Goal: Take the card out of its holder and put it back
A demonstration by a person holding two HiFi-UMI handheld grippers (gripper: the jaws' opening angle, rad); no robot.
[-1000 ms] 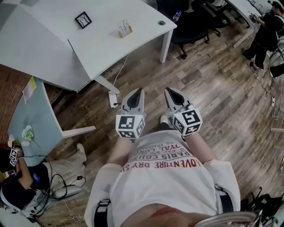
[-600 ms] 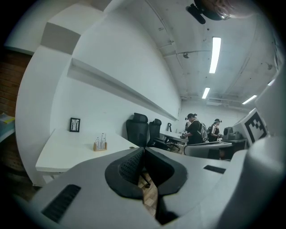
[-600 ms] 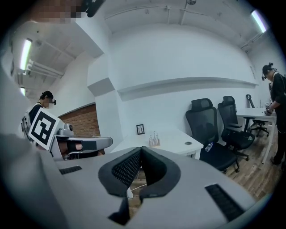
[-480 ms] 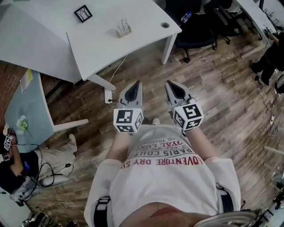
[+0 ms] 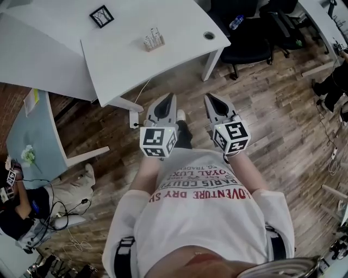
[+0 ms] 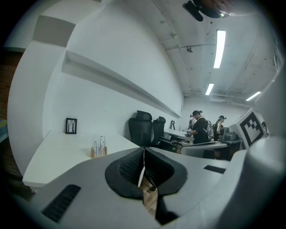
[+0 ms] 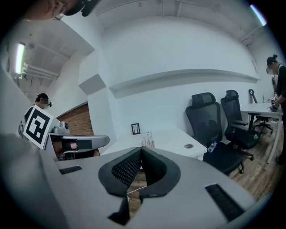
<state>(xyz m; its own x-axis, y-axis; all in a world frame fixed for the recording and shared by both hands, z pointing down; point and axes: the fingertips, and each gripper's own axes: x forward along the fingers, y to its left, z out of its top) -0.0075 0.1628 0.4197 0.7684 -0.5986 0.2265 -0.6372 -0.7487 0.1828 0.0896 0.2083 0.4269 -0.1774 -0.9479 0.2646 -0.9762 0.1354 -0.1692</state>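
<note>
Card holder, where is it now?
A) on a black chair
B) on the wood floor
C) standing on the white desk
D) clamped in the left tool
C: the card holder stands on the white desk, right of the black picture frame, with nothing touching it.

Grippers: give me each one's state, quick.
Left gripper: shut, holding nothing.
Right gripper: shut, holding nothing.

the holder (image 5: 154,42) is a small wooden block standing on the white desk (image 5: 125,59), far from the person and near the desk's middle. the card (image 5: 154,33) stands upright in it, pale and narrow. finer detail is too small to tell.
</note>
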